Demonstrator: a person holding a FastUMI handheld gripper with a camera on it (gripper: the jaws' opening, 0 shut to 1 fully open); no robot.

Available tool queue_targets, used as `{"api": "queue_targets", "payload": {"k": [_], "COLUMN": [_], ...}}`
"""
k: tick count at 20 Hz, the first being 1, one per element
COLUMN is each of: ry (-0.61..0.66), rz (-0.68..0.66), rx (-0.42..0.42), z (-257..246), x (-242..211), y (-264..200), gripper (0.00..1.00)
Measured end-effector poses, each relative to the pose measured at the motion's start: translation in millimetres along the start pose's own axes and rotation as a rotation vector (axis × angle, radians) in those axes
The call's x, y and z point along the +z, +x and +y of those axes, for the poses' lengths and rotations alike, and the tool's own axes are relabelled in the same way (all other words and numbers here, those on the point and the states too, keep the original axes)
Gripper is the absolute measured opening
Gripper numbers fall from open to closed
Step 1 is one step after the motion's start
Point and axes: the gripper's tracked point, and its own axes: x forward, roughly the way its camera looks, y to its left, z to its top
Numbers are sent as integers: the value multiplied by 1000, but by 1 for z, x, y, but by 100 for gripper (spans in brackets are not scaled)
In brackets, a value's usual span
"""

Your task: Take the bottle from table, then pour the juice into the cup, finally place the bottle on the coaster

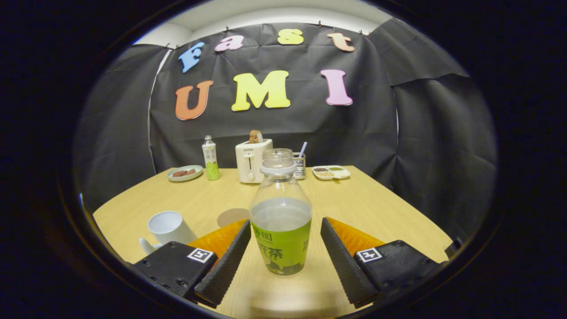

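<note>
The bottle [281, 212] stands upright on the desk [367, 208], its long axis vertical and its uncapped mouth pointing straight up, squarely between the two fingers of the tool [285, 254]. The fingers are spread wide, one on each side of the labelled lower body, with a clear gap to the plastic on both sides, so nothing is gripped yet. It looks like thin clear plastic, a bit more than half full of pale juice, so I would judge it moderately light but bottom-heavy, with walls that give under pressure and liquid that will slosh once it tilts. With no cap on, a hard squeeze or a jerk could push juice out of the neck. The best place to take hold seems to be the straight labelled band where the fingers already line up, low enough to be near the weight, and the wrapper should be less slippery than bare plastic. The white cup [167, 227] sits just ahead of the left finger, its mouth tipped toward the camera. A pale round coaster [231, 216] lies flat between cup and bottle.
</note>
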Motion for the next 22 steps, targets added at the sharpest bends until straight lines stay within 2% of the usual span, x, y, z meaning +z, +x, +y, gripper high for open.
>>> {"api": "queue_targets", "payload": {"k": [3, 8, 14, 17, 22], "ry": [-8, 65, 129, 125, 101], "rz": [15, 14, -16, -25, -20], "rx": [-3, 67, 86, 77, 75], "z": [-1, 2, -6, -11, -20], "x": [-2, -3, -5, -5, -6], "y": [8, 21, 24, 23, 17], "gripper": [100, 100, 100, 86, 80]}}
